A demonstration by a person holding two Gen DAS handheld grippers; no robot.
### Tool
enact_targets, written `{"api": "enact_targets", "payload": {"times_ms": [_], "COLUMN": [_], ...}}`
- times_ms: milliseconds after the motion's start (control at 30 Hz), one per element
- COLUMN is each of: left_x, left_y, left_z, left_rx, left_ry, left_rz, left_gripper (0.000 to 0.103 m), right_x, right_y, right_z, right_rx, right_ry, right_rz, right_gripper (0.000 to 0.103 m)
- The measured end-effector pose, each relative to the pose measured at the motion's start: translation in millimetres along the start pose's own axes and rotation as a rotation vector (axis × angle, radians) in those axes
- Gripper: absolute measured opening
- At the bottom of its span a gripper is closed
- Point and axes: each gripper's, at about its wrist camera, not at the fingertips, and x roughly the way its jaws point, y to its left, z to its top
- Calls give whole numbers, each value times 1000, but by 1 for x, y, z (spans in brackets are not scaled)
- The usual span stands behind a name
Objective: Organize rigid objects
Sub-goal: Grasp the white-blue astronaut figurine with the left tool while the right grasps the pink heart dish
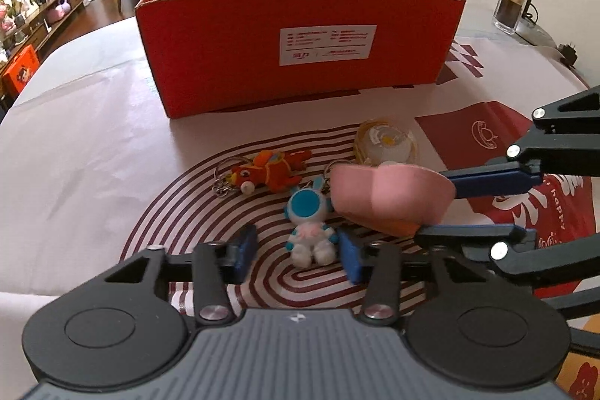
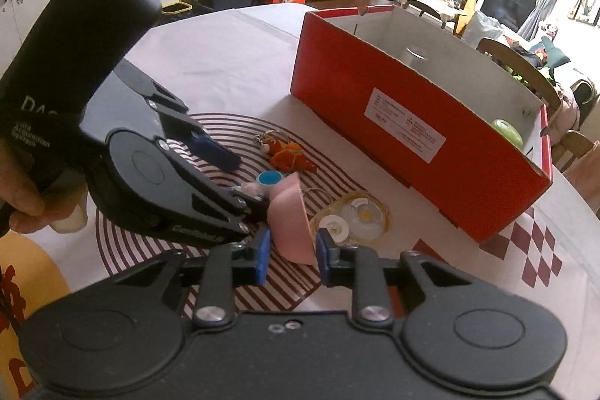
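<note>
1. Left wrist view: the left gripper (image 1: 296,255) hangs low over the striped mat (image 1: 180,212), its two blue pads spread wide on either side of a small blue-and-white bunny keychain (image 1: 309,231). The pads do not touch the toy.
2. Just left of the bunny and farther off lies an orange horse keychain (image 1: 268,171) with a metal ring and chain at its left end.
3. From the right edge the right gripper (image 1: 446,205) reaches in, its blue fingers pinching a pink shell-shaped piece (image 1: 390,197) held above the mat, just right of the bunny.
4. Beyond the pink piece a clear yellow tape dispenser (image 1: 386,143) lies on the mat.
5. At the far side stands the open red box (image 1: 300,51), white label facing the camera, on the white tablecloth (image 1: 75,156).
6. Right wrist view: the right gripper (image 2: 290,255) shows its pads pressed on both sides of the pink piece (image 2: 290,216), which sits upright between them.
7. The left gripper (image 2: 240,175) comes in from the left; the bunny (image 2: 268,180) is partly hidden behind its fingers and the pink piece.
8. The horse (image 2: 288,150) lies farther off, the dispenser (image 2: 356,216) to the right, near the box (image 2: 412,126).
9. Inside the box a green round object (image 2: 508,132) rests at the right end.
</note>
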Motion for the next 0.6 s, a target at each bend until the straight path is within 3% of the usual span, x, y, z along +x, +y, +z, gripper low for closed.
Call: {"api": "enact_targets", "payload": {"times_ms": [100, 600], "left_x": [0, -19], "left_y": [0, 17], "left_z": [2, 0], "left_rx": [-2, -122], "left_ry": [6, 14], "left_rz": [-4, -62], "left_gripper": [26, 21], "right_x": [-3, -29], "right_y": [-2, -18], "right_z": [1, 9], "right_rx": [24, 241], "right_ry": [-11, -76], "right_rz": [13, 95], "right_gripper": [15, 5]}}
